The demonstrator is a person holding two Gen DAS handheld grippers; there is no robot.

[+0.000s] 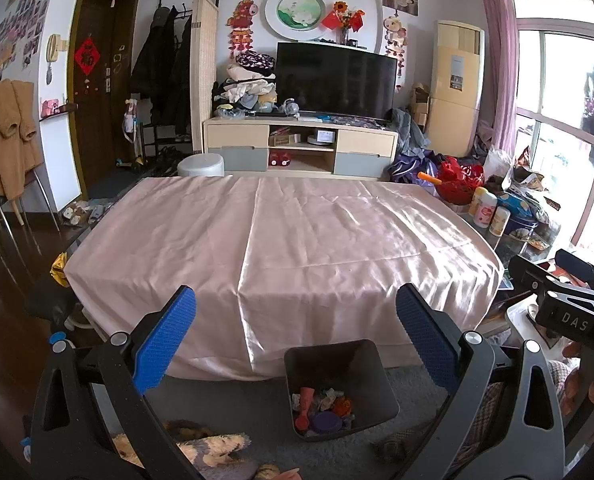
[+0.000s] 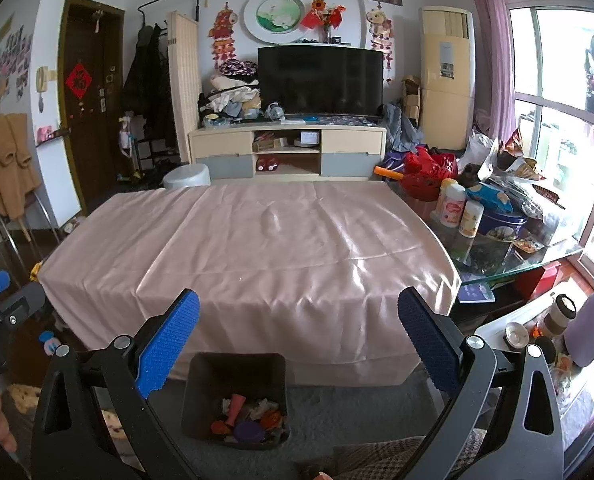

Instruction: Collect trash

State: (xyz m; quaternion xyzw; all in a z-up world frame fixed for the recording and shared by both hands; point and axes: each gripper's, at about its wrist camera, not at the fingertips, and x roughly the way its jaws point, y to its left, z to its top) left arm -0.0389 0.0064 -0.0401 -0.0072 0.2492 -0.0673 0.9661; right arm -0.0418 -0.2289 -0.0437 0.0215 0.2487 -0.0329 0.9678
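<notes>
- Bench w/ pink cloth, bare on top.
- Dark bin on grey carpet, just in front of bench; trash inside at bottom.
- Left tongs & right tongs: both wide apart, nothing held.

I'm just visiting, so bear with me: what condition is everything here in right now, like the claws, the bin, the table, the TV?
Left gripper: open, holding nothing.
Right gripper: open, holding nothing.
Trash bin: upright on the carpet, no lid, trash covering its bottom.
Pink tablecloth: spread over the table, wrinkled, nothing on it.
TV: screen dark.
Brown door: closed.
</notes>
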